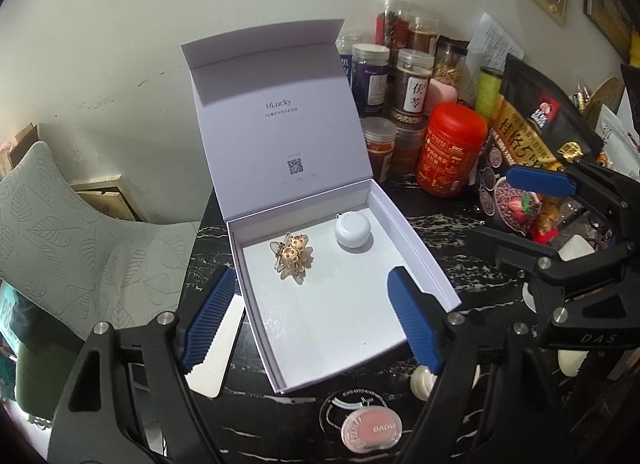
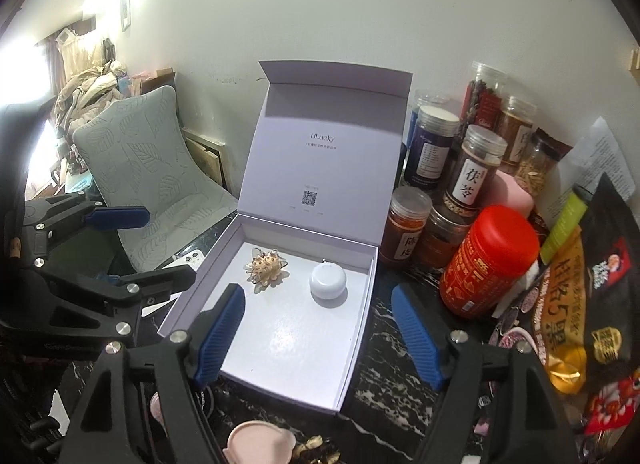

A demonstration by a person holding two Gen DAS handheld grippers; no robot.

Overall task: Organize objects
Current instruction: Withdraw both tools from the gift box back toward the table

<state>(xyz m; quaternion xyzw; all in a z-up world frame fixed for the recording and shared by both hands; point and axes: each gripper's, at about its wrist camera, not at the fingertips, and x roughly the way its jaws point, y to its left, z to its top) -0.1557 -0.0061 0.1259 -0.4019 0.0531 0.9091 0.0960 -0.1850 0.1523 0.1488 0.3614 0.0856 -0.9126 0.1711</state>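
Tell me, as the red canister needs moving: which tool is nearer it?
Right. The right tool hovers beside the red canister; the left tool is farther, over the white box.

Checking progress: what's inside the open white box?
Inside the white box: a gold beaded ornament and a small round white case, apart. The case's contents are hidden.

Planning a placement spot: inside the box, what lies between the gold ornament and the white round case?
Nothing: only bare box floor separates the gold ornament from the white round case, clear in both wrist views.
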